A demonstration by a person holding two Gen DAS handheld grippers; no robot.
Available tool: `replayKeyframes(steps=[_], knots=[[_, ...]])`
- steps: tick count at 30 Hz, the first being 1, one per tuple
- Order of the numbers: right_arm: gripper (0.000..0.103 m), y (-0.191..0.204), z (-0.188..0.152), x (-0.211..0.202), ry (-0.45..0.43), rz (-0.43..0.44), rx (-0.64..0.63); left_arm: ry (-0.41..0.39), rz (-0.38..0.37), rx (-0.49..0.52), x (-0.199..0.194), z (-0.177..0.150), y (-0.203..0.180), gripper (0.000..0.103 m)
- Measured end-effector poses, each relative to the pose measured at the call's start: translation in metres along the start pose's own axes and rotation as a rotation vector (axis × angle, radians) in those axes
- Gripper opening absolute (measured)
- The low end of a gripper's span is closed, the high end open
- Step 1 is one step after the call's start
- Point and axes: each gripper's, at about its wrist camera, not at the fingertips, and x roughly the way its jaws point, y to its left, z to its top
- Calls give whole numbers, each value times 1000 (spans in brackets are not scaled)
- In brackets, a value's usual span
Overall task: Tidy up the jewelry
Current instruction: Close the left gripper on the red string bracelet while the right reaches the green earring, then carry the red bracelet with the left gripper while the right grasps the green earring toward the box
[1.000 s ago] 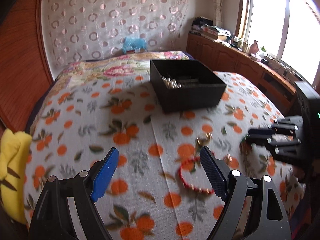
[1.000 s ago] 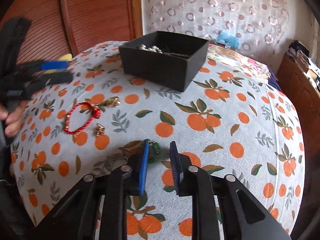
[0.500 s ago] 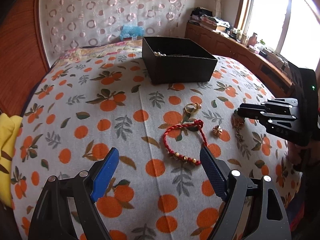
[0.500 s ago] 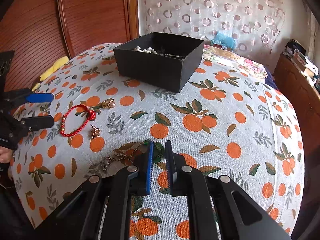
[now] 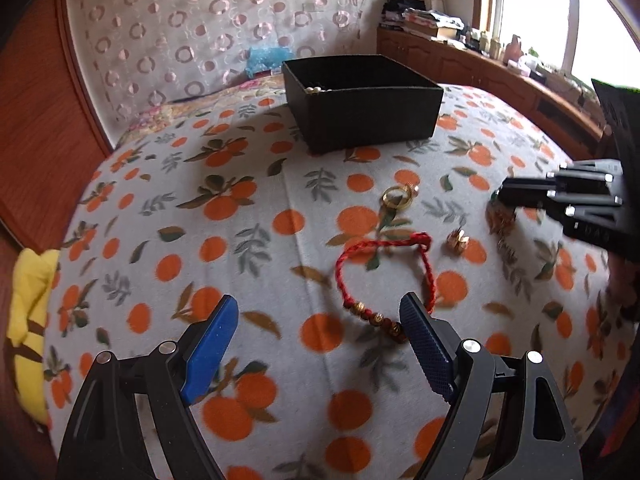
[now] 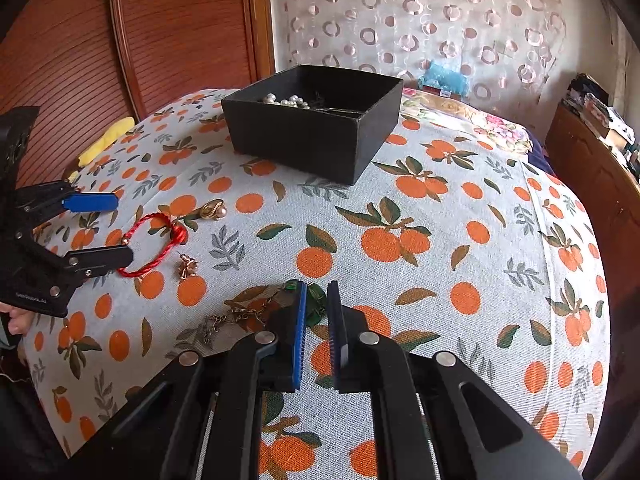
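Bed [image 6: 500, 240], covered by an orange-print bedspread, is seen across both views.

Black box [image 6: 316, 136]: set in the upper centre of the right wrist view, with pearls [image 6: 286, 101] seen inside along its far left wall.

Red cord bracelet [image 5: 384, 276]: laid flat on the bedspread at centre right of the left wrist view, its gold beads nearest the camera, partly between the left claw's fingers.

Gold ring [image 5: 398, 196]: placed beyond the bracelet, toward the box.

Small gold charm [image 5: 458, 240]: placed just right of the bracelet.

Gold chain with green stones [image 6: 244, 314]: laid at lower centre of the right wrist view; its green end is pinched by the right claw.

Left claw [image 5: 320, 320]: fingers are held wide apart, low over the bedspread, nothing gripped.

Right claw [image 6: 317, 304]: fingers are drawn nearly together on the green stones.

Yellow cloth [image 5: 28, 320]: seen at the left edge of the left wrist view.
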Motion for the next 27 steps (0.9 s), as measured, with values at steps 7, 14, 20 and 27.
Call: replayKeyframes(steps=[7, 14, 20, 27], knots=[[10, -1, -1, 0, 0, -1, 0, -10, -36, -27, -6, -6, 15, 59], [10, 0, -1, 0, 1, -4, -3, -34, -67, 15, -6, -5, -3, 30], [10, -1, -1, 0, 1, -4, -3, -60, -72, -21, -9, -5, 0, 6], [10, 0, -1, 0, 1, -8, -7, -135, -97, -71, -28, -5, 9, 6]])
